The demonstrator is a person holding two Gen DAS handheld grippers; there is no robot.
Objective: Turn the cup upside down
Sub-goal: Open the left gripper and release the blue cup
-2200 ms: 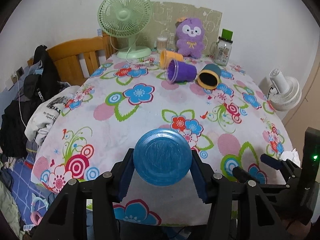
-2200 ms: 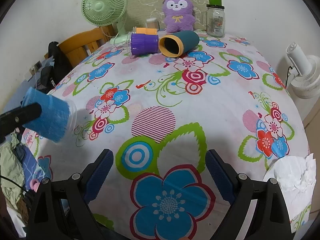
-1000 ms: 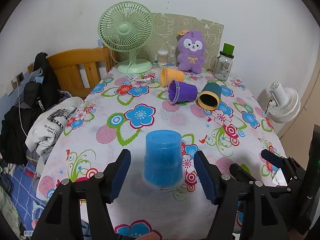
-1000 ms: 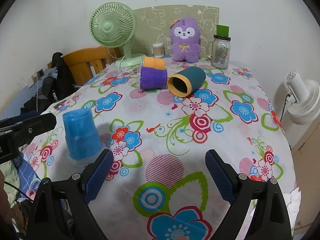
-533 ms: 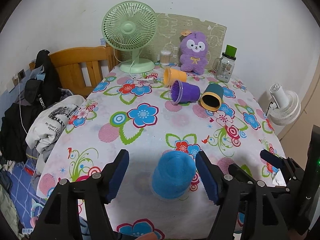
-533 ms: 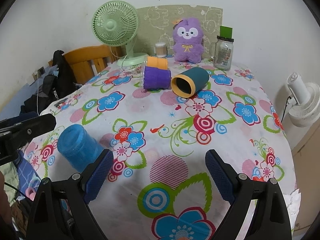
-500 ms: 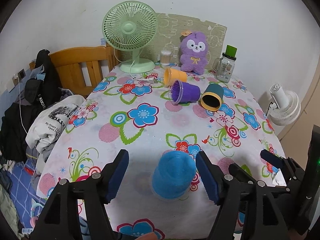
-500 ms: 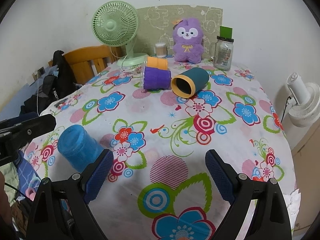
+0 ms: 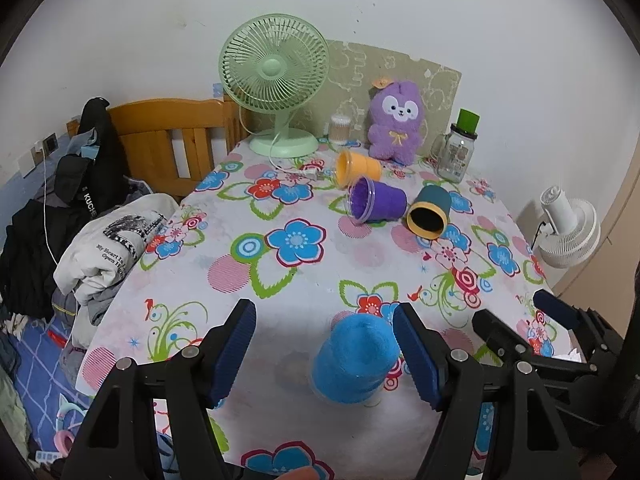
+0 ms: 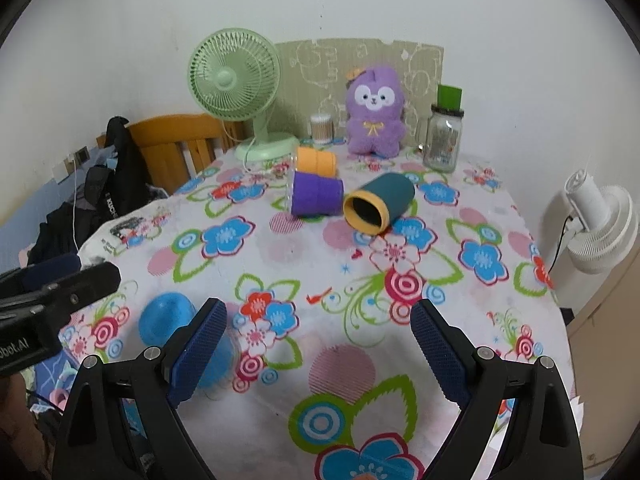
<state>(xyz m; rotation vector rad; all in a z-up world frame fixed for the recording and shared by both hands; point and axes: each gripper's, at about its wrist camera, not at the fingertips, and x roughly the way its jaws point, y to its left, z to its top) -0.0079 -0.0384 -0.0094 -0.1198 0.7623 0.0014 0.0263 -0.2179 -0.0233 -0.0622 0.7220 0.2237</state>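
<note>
A blue cup [image 9: 354, 358] stands upside down, base up, near the front edge of the flowered tablecloth [image 9: 248, 280]. My left gripper [image 9: 324, 352] is open with the cup between its pads, close to the right pad [image 9: 416, 354], not gripped. The cup also shows at lower left in the right wrist view [image 10: 168, 318], partly behind the left pad. My right gripper [image 10: 316, 352] is open and empty over the cloth. A purple cup [image 9: 376, 200], an orange cup [image 9: 356, 164] and a teal cup [image 9: 430, 212] lie on their sides farther back.
At the back stand a green fan [image 9: 276, 80], a purple plush toy [image 9: 396, 122], a glass jar with a green lid [image 9: 458, 148] and a small swab jar [image 9: 340, 128]. A wooden chair with clothes [image 9: 120, 184] is at left, a white fan [image 9: 568, 228] at right.
My left gripper turned the blue cup over, set it base up on the cloth and opened. It has since drawn back and up. My right gripper rose slightly, staying open.
</note>
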